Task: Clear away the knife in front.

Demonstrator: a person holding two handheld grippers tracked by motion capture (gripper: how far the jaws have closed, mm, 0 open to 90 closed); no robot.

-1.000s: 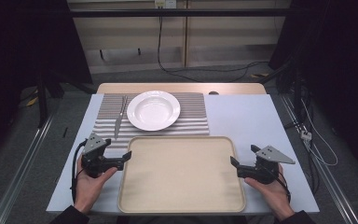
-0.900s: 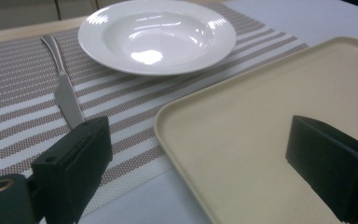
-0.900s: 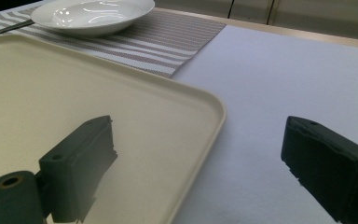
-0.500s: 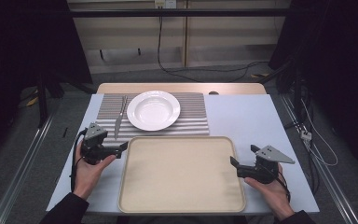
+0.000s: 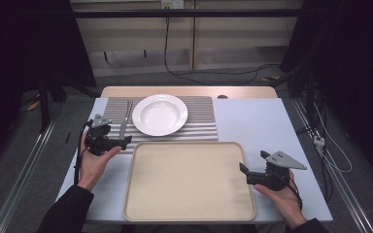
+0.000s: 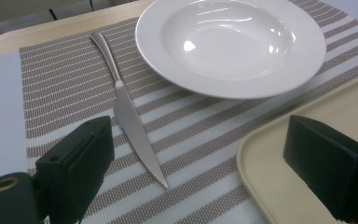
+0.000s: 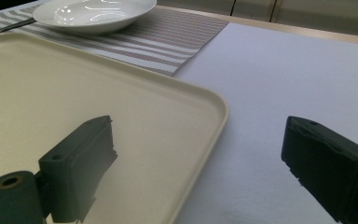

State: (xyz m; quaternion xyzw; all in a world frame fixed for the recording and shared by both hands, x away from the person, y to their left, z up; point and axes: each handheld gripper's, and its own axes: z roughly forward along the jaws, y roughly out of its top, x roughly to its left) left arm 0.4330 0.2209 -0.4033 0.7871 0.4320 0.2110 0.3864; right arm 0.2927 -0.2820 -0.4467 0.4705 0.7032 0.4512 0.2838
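Moved: left tongs [image 5: 126, 141] now higher in frame, beside knife [image 5: 125, 122]; jaws apart, empty.
Right tongs [image 5: 243, 169]: lower right, jaws apart astride tray [image 5: 189, 213] edge.
Plate [image 5: 160, 114]: upper centre, on striped mat [image 5: 201, 127].

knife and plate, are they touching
Apart. The left gripper view shows a strip of striped mat between the knife and the plate rim.

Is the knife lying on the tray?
No, the knife lies on the striped placemat, left of the plate; the tray is bare.
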